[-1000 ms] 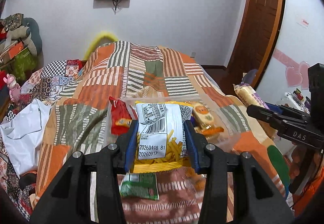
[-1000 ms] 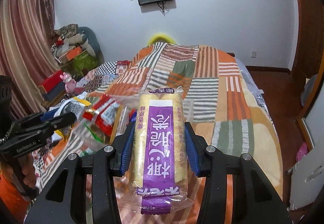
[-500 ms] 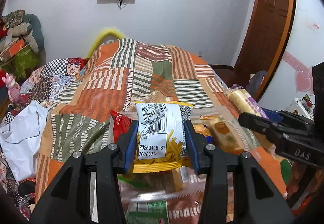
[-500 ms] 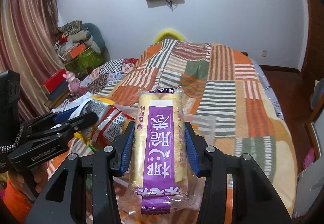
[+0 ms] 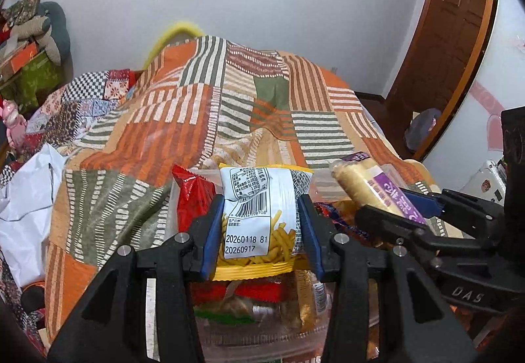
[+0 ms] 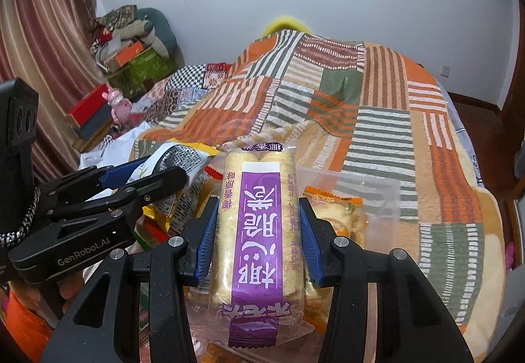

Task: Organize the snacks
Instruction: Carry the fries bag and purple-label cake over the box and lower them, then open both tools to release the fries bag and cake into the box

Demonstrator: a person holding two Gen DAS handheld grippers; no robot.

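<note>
My left gripper (image 5: 259, 233) is shut on a yellow-and-white fries snack bag (image 5: 257, 215) with a barcode and date print. It hangs over a clear plastic box (image 5: 262, 333) that holds several snack packs, among them a red pack (image 5: 190, 199). My right gripper (image 6: 259, 245) is shut on a long purple-labelled wafer pack (image 6: 259, 225), also above the clear plastic box (image 6: 377, 192). The right gripper (image 5: 397, 209) with its wafer pack (image 5: 364, 182) shows at the right of the left wrist view. The left gripper (image 6: 157, 176) shows at the left of the right wrist view.
The box rests on a bed with an orange, green and striped patchwork quilt (image 5: 203, 120). A white plastic bag (image 5: 26, 209) lies at the bed's left. Boxes and stuffed toys (image 6: 131, 45) pile by the curtain. A wooden door (image 5: 443, 45) stands at the right.
Both grippers have moved forward and down with their packs, from short of the clear box to right over it. The box now fills the lower part of both views.
</note>
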